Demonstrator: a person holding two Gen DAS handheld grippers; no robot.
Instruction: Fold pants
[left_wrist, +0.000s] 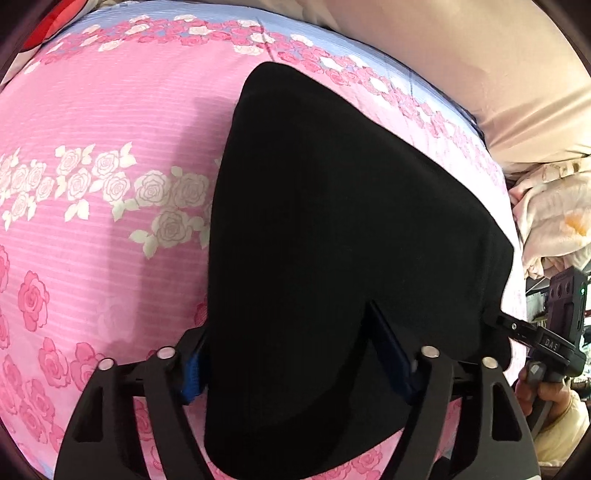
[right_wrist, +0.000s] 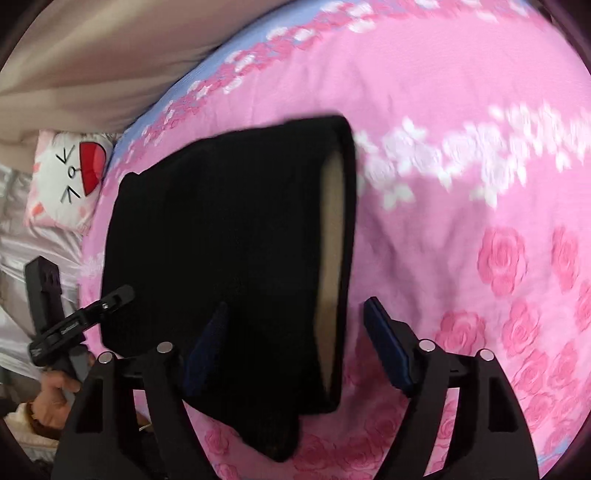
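Fingers (left_wrist: 391, 354) of both grippers spread wide, gripping nothing. Black pants (right_wrist: 229, 258) lie on the pink bed (right_wrist: 461, 147) as a compact folded bundle; folding looks nearly finished.

- A pink bedspread (left_wrist: 110, 122) printed with white and deeper pink roses covers the bed
- A light blue band (right_wrist: 236, 48) runs along the bedspread's far edge
- A beige curtain (left_wrist: 480, 55) hangs just beyond that blue band
- A white cushion (right_wrist: 68, 177) with a cartoon face lies beside the bedspread's edge
- Crumpled pale cloth (left_wrist: 550, 221) sits near the bedspread, below the curtain
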